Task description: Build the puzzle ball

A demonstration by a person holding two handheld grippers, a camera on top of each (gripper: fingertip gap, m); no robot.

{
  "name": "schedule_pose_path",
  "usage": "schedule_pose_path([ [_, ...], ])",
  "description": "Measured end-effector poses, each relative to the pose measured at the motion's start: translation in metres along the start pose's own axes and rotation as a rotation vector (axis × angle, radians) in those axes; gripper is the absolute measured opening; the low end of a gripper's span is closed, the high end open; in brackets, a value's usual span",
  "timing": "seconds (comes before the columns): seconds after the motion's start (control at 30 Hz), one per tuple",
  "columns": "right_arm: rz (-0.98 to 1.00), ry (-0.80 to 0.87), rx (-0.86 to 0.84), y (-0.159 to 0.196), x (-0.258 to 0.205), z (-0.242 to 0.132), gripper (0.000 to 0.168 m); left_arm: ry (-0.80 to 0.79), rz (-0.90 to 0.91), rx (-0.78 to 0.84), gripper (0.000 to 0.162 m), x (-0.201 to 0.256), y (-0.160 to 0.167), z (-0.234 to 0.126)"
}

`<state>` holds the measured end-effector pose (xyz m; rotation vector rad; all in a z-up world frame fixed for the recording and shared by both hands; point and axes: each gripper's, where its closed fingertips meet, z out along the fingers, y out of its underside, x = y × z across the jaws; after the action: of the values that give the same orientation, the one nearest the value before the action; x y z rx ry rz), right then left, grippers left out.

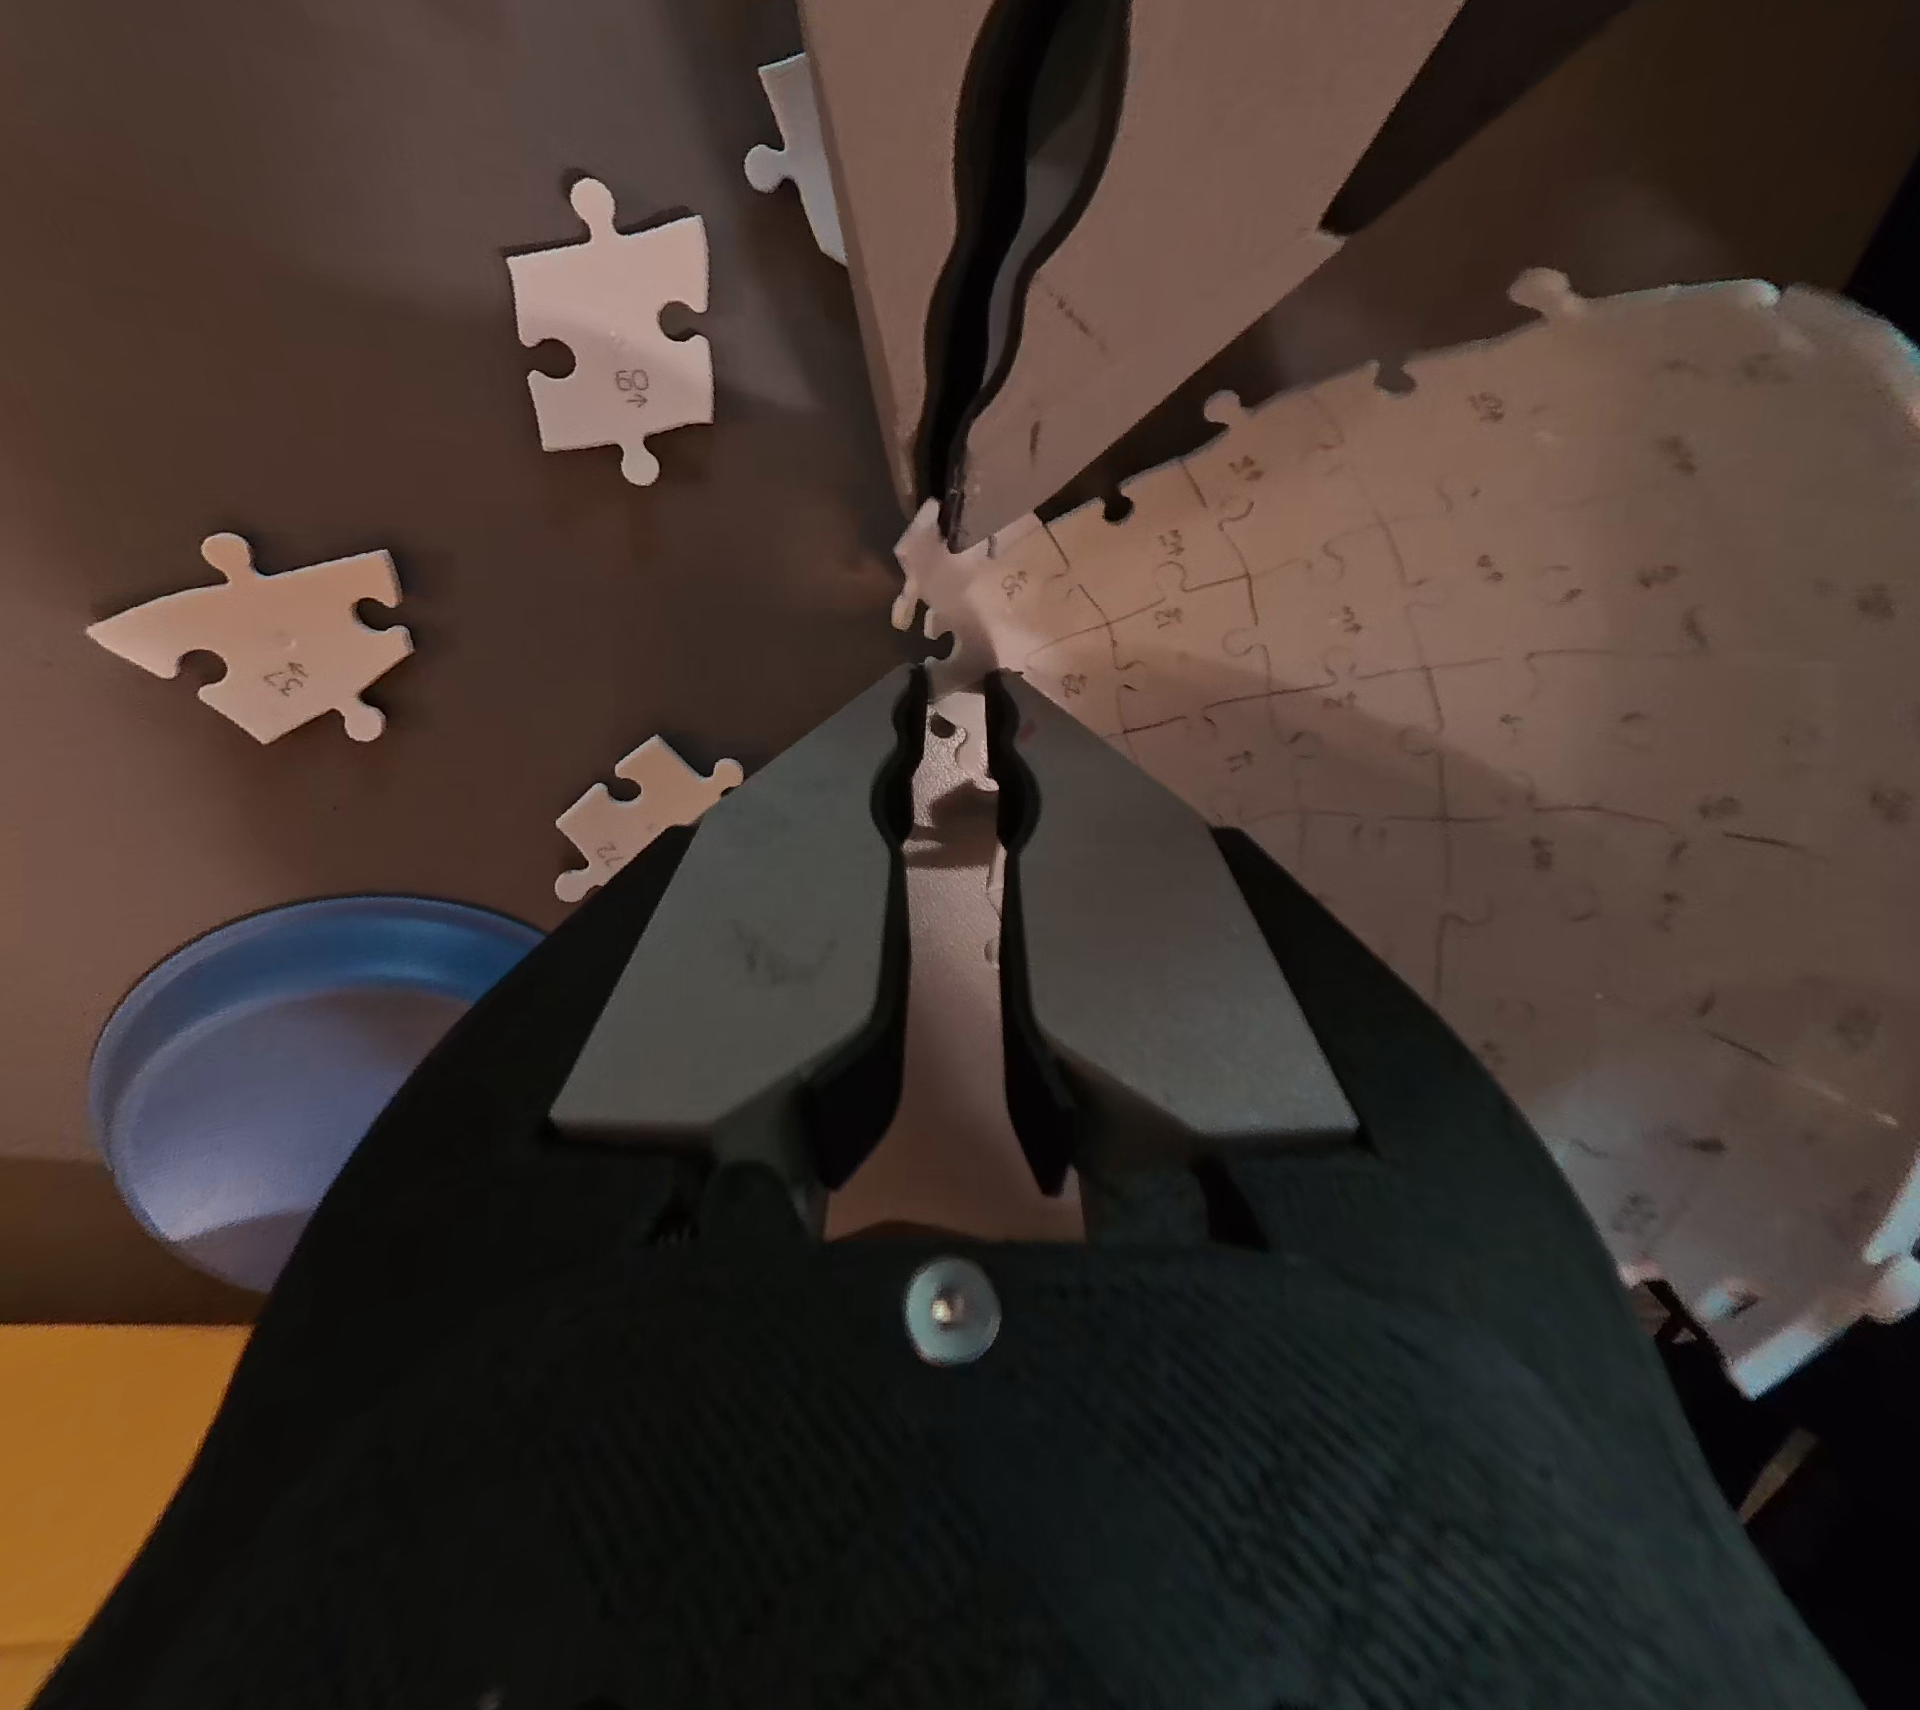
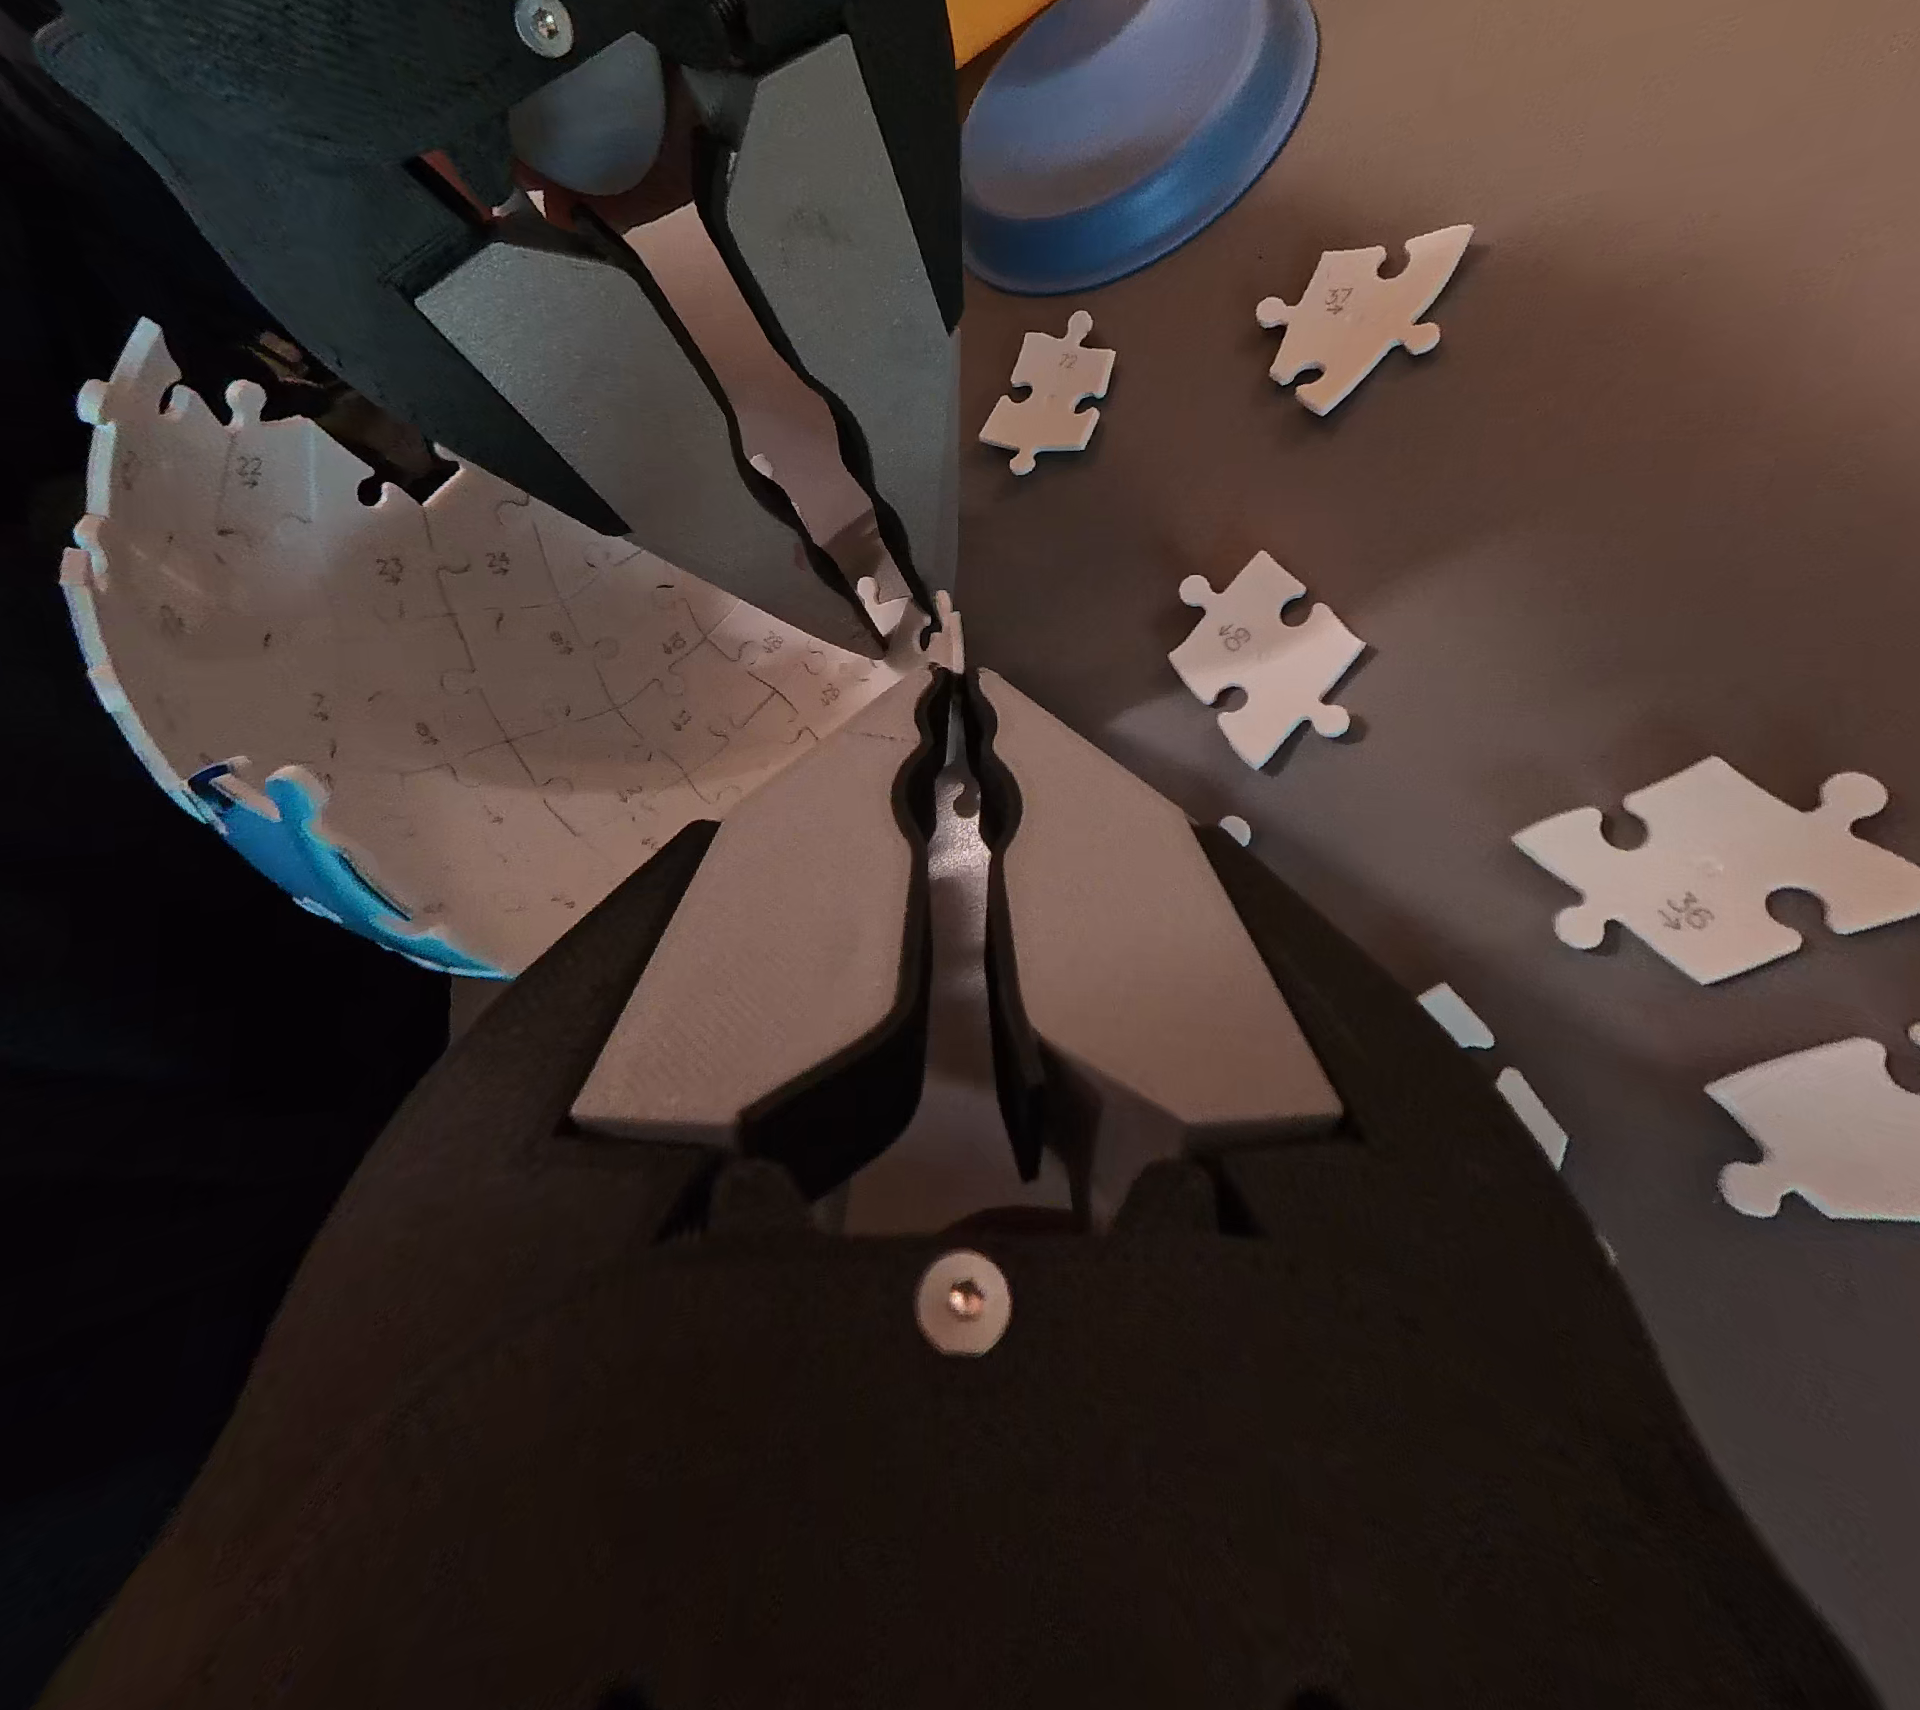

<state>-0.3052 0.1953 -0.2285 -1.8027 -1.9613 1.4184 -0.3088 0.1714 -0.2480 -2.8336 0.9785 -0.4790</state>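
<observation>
White puzzle ball point(image 1: 1455, 725) rim pinched by both nearly closed grippers; left gripper point(image 1: 958, 684), right gripper point(image 2: 958, 684) tips hide seam.

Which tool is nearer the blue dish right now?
Left. The left tool reaches in from the blue dish's side, its body overlapping the rim. The right tool comes from the opposite side, farther away.

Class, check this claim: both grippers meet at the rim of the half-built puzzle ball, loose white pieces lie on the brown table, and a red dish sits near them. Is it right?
One detail is wrong: the dish is blue, not red, as the right wrist view shows. The rest holds: the left gripper and right gripper meet at the rim of the puzzle ball, with loose white pieces on the brown table.
</observation>
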Motion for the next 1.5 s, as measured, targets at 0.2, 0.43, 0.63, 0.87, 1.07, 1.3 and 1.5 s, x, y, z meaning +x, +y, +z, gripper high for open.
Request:
schedule_pose_path([
  [0.2, 0.017, 0.004, -0.024, 0.0012, 0.0034, 0.0019, 0.000, -0.003, 0.003, -0.005, 0.009, 0.0001, -0.0001, 0.0000],
  [0.43, 0.009, 0.023, -0.038, 0.0021, 0.0063, 0.0033, 0.001, 0.000, 0.000, -0.002, 0.009, 0.0000, -0.0006, 0.0000],
  [0.63, -0.009, 0.036, -0.039, 0.0015, 0.0052, 0.0030, 0.001, 0.006, -0.012, 0.014, 0.009, -0.0001, -0.0008, -0.0001],
  [0.87, -0.049, 0.065, -0.045, 0.0011, 0.0043, 0.0022, 0.000, 0.010, -0.031, 0.047, 0.009, -0.0008, -0.0037, 0.0001],
  [1.07, -0.067, 0.083, -0.045, 0.0009, 0.0043, 0.0019, 0.000, 0.016, -0.037, 0.054, 0.009, -0.0012, -0.0048, 0.0002],
  [1.3, -0.074, 0.092, -0.045, 0.0011, 0.0049, 0.0021, 0.000, 0.029, -0.047, 0.070, 0.008, -0.0019, -0.0069, 0.0005],
  [1.5, -0.081, 0.098, -0.046, 0.0008, 0.0050, 0.0028, 0.000, 0.033, -0.049, 0.075, 0.008, -0.0019, -0.0069, 0.0005],
])
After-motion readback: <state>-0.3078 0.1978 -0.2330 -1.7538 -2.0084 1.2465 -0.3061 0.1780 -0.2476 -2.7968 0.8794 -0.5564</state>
